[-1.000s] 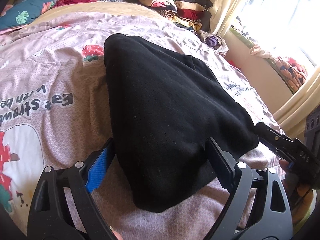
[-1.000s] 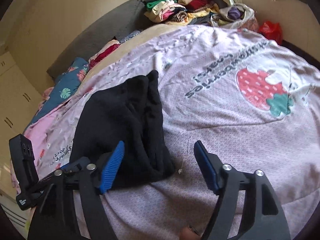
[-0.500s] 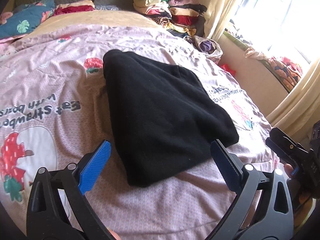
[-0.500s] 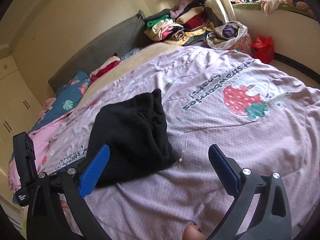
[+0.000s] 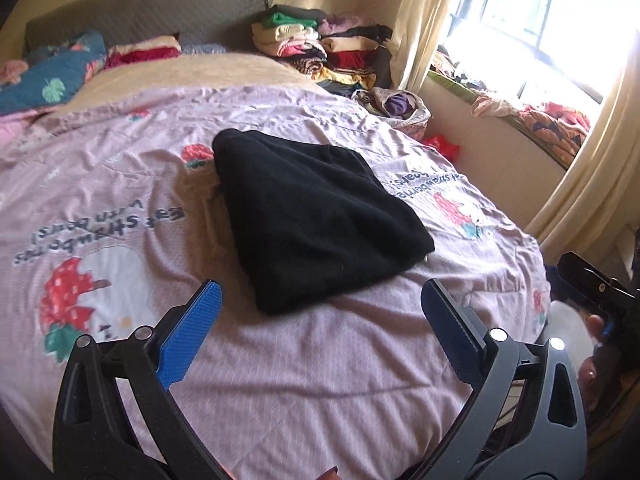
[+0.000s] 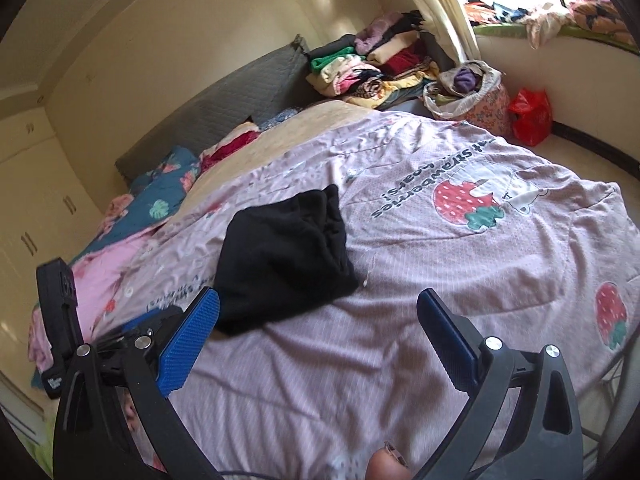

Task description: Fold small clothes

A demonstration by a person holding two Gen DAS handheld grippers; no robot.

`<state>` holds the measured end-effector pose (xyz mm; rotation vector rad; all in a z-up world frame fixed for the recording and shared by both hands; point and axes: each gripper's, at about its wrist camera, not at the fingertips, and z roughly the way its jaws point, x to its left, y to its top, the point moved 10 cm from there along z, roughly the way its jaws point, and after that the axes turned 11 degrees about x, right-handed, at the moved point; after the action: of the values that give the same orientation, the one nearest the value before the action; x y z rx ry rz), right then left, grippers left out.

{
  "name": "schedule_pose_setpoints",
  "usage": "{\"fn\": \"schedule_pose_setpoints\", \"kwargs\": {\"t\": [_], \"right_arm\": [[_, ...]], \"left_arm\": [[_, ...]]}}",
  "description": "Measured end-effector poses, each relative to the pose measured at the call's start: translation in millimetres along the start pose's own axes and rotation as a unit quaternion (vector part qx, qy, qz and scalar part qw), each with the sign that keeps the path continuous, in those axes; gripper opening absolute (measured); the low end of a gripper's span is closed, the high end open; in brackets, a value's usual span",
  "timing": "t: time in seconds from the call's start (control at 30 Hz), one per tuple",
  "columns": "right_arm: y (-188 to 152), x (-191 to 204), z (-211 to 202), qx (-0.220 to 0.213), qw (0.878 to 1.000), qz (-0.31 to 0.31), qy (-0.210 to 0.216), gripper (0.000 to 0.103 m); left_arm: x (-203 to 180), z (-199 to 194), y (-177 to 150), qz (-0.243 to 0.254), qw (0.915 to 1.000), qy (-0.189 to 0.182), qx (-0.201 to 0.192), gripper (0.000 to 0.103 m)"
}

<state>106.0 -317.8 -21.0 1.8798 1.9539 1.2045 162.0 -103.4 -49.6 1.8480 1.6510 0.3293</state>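
Note:
A folded black garment [image 5: 316, 216] lies flat on the pink strawberry bedspread [image 5: 120, 184]; it also shows in the right wrist view [image 6: 284, 256]. My left gripper [image 5: 320, 300] is open and empty, held above the bedspread just short of the garment's near edge. My right gripper [image 6: 318, 300] is open and empty, near the garment's near right corner and apart from it. The left gripper's body [image 6: 60, 320] shows at the left edge of the right wrist view.
A stack of folded clothes [image 5: 320, 48] sits at the head of the bed by the curtain. A basket of clothes [image 6: 468, 92] and a red bag [image 6: 530, 116] stand on the floor. Pillows [image 5: 52, 76] lie at the headboard. The window ledge [image 5: 520, 116] holds more fabric.
Both grippers have pulled back and up from the black garment, which now lies free on the bedspread. The garment itself has not moved.

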Motion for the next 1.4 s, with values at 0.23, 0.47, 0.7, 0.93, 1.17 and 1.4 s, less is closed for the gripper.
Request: {"fn": "schedule_pose_setpoints", "kwargs": {"t": [0.23,0.47,0.7,0.93,1.17,1.4], "right_arm": [[-37.5,15.1,-13.0,0.0,1.0,-0.028,-0.01,0.099],[-64.4,15.9,-10.2,-0.006,0.998,-0.044,-0.041,0.099],[-93.0,30.1,0.3,0.011,0.994,-0.085,-0.07,0.099],[-103.1,39.7,7.9,0.02,0.992,-0.099,-0.08,0.099],[-101.5,44.5,8.4,0.015,0.992,-0.098,-0.083,0.099],[-101.4,43.4,7.3,0.014,0.991,-0.097,-0.088,0.099]], "left_arm": [[0.6,-20.8,-28.8,0.013,0.9999,0.005,-0.008,0.094],[15.2,-28.7,-55.0,-0.002,0.9999,0.011,0.002,0.094],[27.7,-29.2,-80.3,-0.006,0.9994,0.028,0.018,0.094],[35.4,-29.9,-90.9,-0.013,0.9989,0.037,0.025,0.094],[38.0,-31.3,-94.1,-0.015,0.9987,0.043,0.025,0.094],[38.6,-32.3,-94.4,-0.016,0.9987,0.042,0.023,0.094]]}}
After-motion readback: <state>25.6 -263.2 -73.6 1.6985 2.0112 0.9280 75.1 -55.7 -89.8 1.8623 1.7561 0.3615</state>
